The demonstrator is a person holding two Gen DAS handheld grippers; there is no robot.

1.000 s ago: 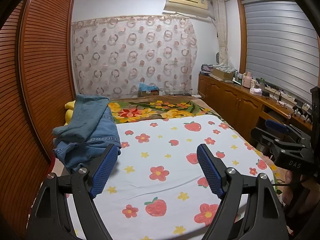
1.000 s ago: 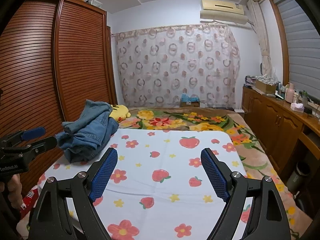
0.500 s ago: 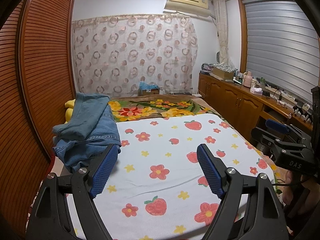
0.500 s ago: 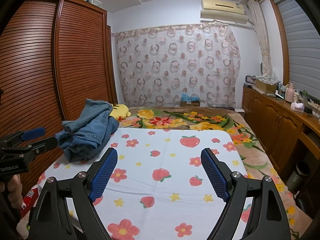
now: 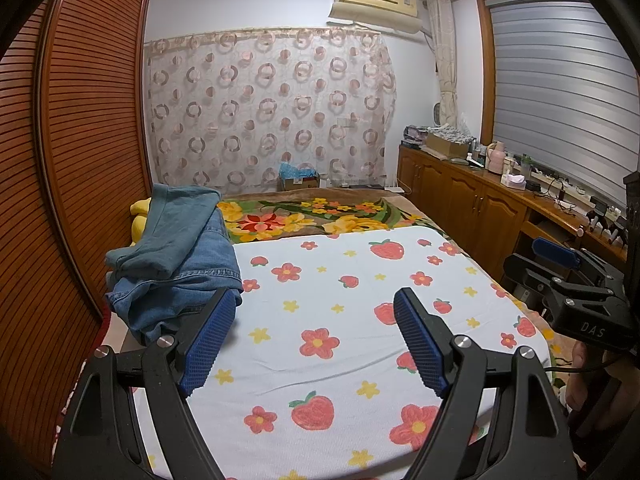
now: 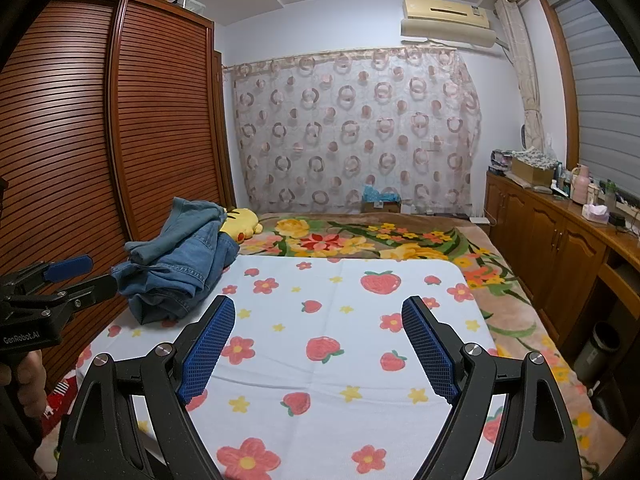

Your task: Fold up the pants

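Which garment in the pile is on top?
The teal pants. They lie over the lighter blue jeans, whose stitched hem shows beneath them at the near side of the pile. Both grippers, left and right, are open and empty.

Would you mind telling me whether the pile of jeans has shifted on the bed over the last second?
No. The jeans still lie at the sheet's left edge, against the yellow plush toy, as before.

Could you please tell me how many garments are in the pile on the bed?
2: a teal garment lies on top of blue jeans, at the bed's left edge. More may be hidden underneath.
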